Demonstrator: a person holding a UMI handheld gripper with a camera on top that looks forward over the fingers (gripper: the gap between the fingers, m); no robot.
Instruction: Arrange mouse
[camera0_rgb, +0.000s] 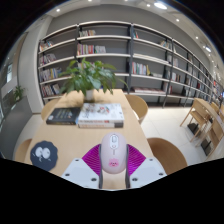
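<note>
Gripper view: gripper (113, 170) clamping white mouse (112, 152) over wooden table (75, 140). Facing books (100, 114), plant (90, 75), library shelves (130, 55).

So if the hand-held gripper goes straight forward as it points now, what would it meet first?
The hand-held gripper holds the white mouse between its pads. Straight ahead, it would probably first meet the book, then the potted plant; depth is unclear.
</note>
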